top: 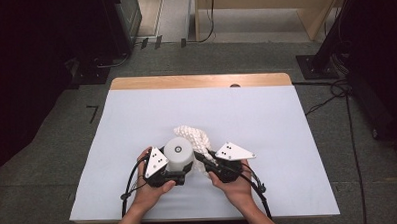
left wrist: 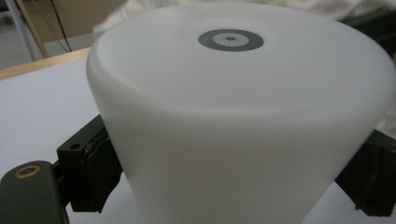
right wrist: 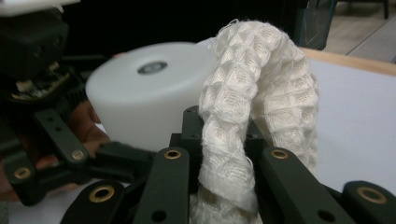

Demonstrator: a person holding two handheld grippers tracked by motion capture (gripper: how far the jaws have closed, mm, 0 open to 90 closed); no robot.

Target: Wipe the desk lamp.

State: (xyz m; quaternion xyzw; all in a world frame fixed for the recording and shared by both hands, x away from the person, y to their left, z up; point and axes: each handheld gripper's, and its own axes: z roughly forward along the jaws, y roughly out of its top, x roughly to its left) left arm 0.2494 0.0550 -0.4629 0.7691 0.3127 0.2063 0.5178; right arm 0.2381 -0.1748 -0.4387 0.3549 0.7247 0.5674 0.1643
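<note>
A white container (top: 179,153) stands upright on the white table cover (top: 136,119), near the front edge, a little left of the middle. Its top is closed and flat, with a small grey ring in the centre, so what is inside cannot be seen. The left gripper (top: 181,173) pinches this container from both sides, pads against its wall (left wrist: 100,172). Just right of it, touching its back, lies a white waffle cloth (top: 193,134). The right gripper (top: 204,159) has its jaws pressed together on a bunched fold of the cloth (right wrist: 233,140), which rises in an arch above them.
</note>
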